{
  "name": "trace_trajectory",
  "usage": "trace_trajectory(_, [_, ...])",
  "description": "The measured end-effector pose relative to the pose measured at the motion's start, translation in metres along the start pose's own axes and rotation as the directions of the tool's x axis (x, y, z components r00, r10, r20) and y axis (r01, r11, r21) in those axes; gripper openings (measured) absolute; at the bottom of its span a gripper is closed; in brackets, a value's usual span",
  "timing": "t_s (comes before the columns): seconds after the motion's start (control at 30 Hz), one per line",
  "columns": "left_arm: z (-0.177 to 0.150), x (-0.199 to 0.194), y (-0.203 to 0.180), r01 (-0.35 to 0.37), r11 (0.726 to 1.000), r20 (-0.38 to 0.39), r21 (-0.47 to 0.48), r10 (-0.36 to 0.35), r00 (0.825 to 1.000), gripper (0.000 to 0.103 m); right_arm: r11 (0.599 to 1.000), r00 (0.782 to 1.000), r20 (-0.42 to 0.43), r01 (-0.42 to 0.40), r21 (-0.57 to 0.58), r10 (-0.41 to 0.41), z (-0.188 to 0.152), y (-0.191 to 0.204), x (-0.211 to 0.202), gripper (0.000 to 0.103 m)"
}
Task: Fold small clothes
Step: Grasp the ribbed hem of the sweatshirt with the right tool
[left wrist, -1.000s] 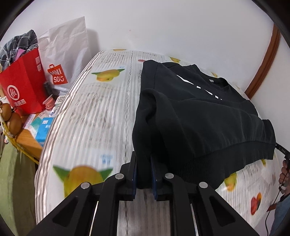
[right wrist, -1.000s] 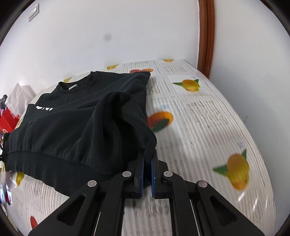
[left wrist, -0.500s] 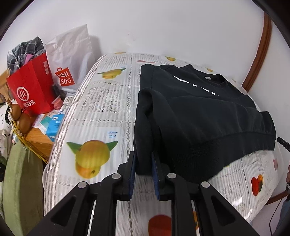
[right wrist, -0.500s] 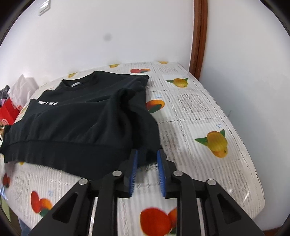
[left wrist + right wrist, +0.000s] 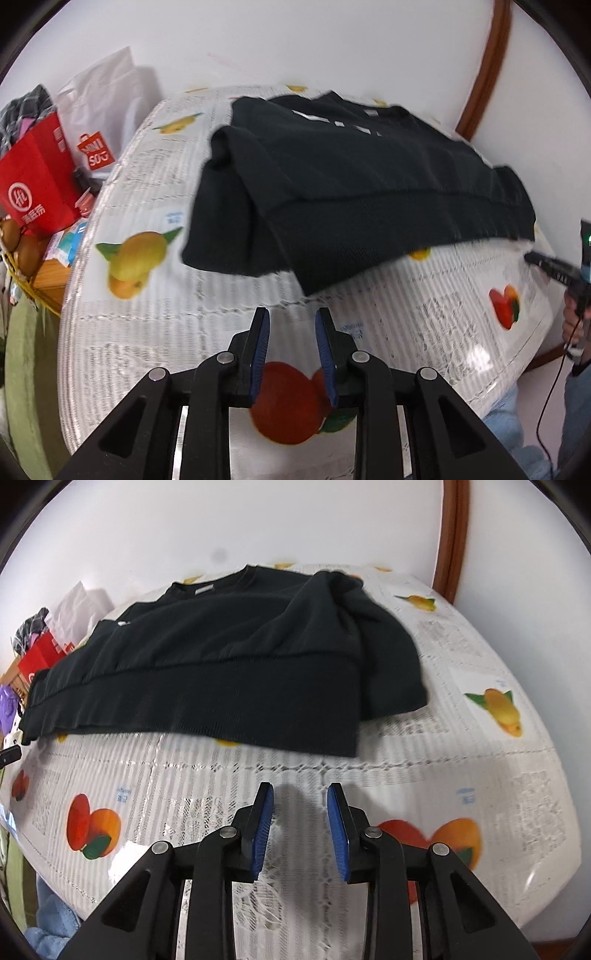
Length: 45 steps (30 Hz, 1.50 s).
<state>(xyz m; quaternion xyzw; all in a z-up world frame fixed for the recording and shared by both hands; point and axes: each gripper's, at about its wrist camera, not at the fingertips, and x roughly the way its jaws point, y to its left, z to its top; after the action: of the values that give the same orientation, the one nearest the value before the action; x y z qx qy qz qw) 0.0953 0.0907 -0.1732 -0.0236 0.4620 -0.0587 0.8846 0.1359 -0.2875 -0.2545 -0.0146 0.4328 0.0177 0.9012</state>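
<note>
A small black sweatshirt [image 5: 351, 184] lies flat on the fruit-print tablecloth [image 5: 166, 317], hem toward me, both sleeves folded in over the body; it also shows in the right wrist view [image 5: 229, 672]. My left gripper [image 5: 291, 317] is open and empty, a little short of the hem's left end. My right gripper [image 5: 300, 792] is open and empty, just short of the hem's right end. The right gripper also shows at the far right of the left wrist view [image 5: 554, 269].
A red paper bag [image 5: 35, 181] and a white shopping bag [image 5: 107, 110] stand left of the table beside a basket. A brown door frame [image 5: 448, 535] runs up the wall at the back right. The table's front edge [image 5: 498, 893] lies close below my grippers.
Both grippers have opened, let go of the sweatshirt and pulled back toward me. The garment has dropped flat on the table.
</note>
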Motion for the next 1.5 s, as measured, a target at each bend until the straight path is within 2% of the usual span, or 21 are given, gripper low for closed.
trace_trajectory(0.1, [0.003,0.011,-0.008,-0.005,1.000,-0.014,0.010,0.005,1.000,0.024,1.000,1.000,0.024,0.013,-0.002,-0.013,0.003,0.006,0.004,0.030])
trace_trajectory(0.33, [0.019,0.026,-0.027,-0.027,0.998,0.024,0.065,0.025,0.999,0.024,1.000,0.997,0.078,0.012,0.027,-0.014,0.020,0.010,0.018,0.028])
trace_trajectory(0.43, [0.023,0.027,-0.032,-0.033,0.996,0.031,0.087,0.030,0.999,0.022,1.000,0.996,0.084,0.004,0.014,-0.005,0.029,0.018,0.023,0.009])
trace_trajectory(0.47, [0.024,0.026,-0.032,-0.031,0.995,0.031,0.091,0.028,0.999,0.017,1.000,0.997,0.081,0.004,0.003,-0.004,0.032,0.022,0.023,0.006])
trace_trajectory(0.53, [0.027,0.014,-0.029,-0.002,0.997,0.054,0.080,-0.003,0.999,0.015,1.000,0.995,0.099,-0.019,-0.012,0.021,0.036,0.028,0.016,0.005])
trace_trajectory(0.63, [0.037,-0.008,-0.022,0.055,0.997,0.106,0.057,-0.061,0.992,0.015,0.999,0.982,0.182,-0.046,-0.027,0.050,0.047,0.033,-0.007,0.005])
trace_trajectory(0.73, [0.049,-0.018,-0.020,0.050,0.997,0.152,0.054,-0.058,0.987,0.015,0.998,0.974,0.221,-0.038,-0.042,0.046,0.065,0.037,-0.014,0.005])
trace_trajectory(0.83, [0.064,-0.014,-0.019,0.040,0.998,0.166,0.048,-0.047,0.985,0.015,0.999,0.979,0.204,-0.011,-0.035,0.018,0.081,0.036,0.000,0.005])
trace_trajectory(1.0, [0.087,-0.009,-0.016,0.059,0.997,0.190,0.042,-0.065,0.980,0.015,0.996,0.973,0.217,-0.084,0.031,0.075,0.106,0.025,0.008,0.005])
trace_trajectory(1.2, [0.118,0.011,-0.009,0.081,0.997,0.199,0.016,-0.083,0.977,0.015,0.992,0.973,0.214,-0.102,0.073,0.085,0.137,0.019,0.027,0.005])
trace_trajectory(1.5, [0.160,0.048,-0.001,0.074,0.997,0.160,-0.022,-0.070,0.985,0.015,0.991,0.983,0.169,-0.094,0.092,0.077,0.176,0.022,0.066,0.006])
